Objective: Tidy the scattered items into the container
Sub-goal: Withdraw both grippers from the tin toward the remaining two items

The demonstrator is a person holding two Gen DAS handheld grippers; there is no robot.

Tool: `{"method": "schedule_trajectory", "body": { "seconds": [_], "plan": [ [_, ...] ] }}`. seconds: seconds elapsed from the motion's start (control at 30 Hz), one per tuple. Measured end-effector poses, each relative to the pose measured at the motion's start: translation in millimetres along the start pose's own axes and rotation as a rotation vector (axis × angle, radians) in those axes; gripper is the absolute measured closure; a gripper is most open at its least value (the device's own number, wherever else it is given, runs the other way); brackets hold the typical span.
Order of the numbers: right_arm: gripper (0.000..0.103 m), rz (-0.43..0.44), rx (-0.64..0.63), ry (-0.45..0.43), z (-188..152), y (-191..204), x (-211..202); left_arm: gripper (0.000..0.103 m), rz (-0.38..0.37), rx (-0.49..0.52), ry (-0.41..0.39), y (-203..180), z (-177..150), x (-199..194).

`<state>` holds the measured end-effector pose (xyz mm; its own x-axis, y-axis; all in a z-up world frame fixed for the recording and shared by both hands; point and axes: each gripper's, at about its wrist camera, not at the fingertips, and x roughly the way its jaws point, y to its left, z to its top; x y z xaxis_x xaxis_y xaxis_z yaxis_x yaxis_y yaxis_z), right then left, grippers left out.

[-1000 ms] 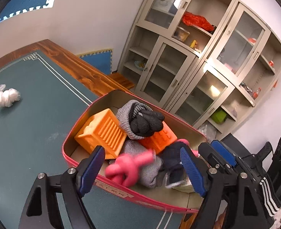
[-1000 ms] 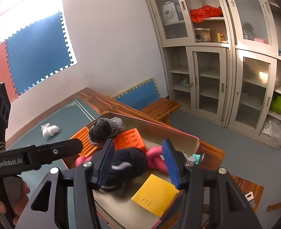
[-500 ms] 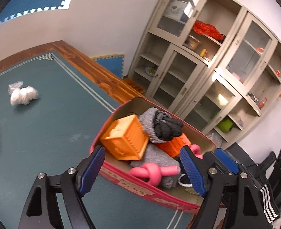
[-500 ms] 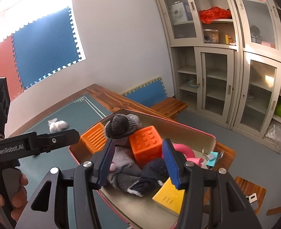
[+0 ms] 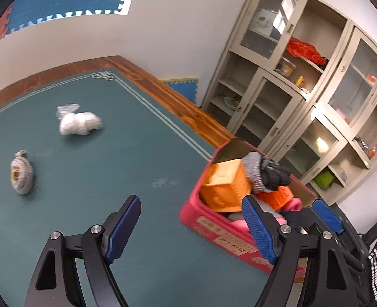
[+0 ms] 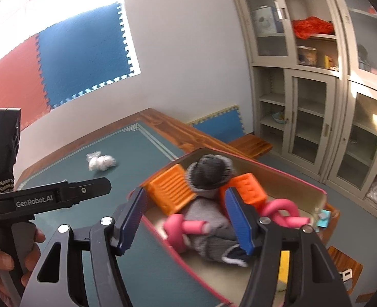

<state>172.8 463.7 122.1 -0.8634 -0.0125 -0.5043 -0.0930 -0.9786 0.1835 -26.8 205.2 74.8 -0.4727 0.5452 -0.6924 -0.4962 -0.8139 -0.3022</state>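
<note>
1. Two loose things lie on the green table top (image 5: 91,179) and are not yet in the box (image 5: 229,232); we judge the step in hand to be fetching the next one.
2. Nearest us, our left gripper (image 5: 191,230) stands wide with nothing between its pads, aimed over bare mat just left of the box. We should keep it wide while we travel.
3. Our right gripper (image 6: 186,220) hangs above the box's near wall, its jaws opening and gripping nothing; socks, orange blocks and a pink foam knot lie under it. We should lift it clear so it drags nothing out.
4. Further out, the grey bundle (image 5: 21,176) lies alone to the left, well apart from the box. It looks soft, so we should straddle its middle and close gently.
5. Farthest, the white wad (image 5: 78,124) sits near the table's far edge. It looks light and crinkly; a sideways nudge could slide it.
</note>
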Motion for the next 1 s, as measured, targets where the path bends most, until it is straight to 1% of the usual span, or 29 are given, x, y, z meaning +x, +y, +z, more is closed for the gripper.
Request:
{"method": "schedule_trajectory", "body": {
  "seconds": [0.17,0.47,0.63,0.77,0.87,1.0],
  "plan": [
    [0.029,0.037,-0.043,0.021,-1,25,8,0.02,0.038,-0.028,-0.019,31,-2,-14],
    [0.025,0.107,-0.099,0.061,-2,72,25,0.02,0.095,-0.144,-0.068,99,0,-45],
    [0.025,0.162,-0.108,0.114,-2,97,42,0.02,0.119,-0.226,-0.101,135,5,-60],
    [0.025,0.2,-0.134,0.132,1,120,54,0.02,0.188,-0.264,-0.147,153,7,-75],
    [0.024,0.228,-0.16,0.13,6,139,60,0.02,0.248,-0.268,-0.179,164,9,-84],
    [0.023,0.255,-0.171,0.125,14,161,69,0.02,0.276,-0.286,-0.193,178,11,-89]
  ]
}}
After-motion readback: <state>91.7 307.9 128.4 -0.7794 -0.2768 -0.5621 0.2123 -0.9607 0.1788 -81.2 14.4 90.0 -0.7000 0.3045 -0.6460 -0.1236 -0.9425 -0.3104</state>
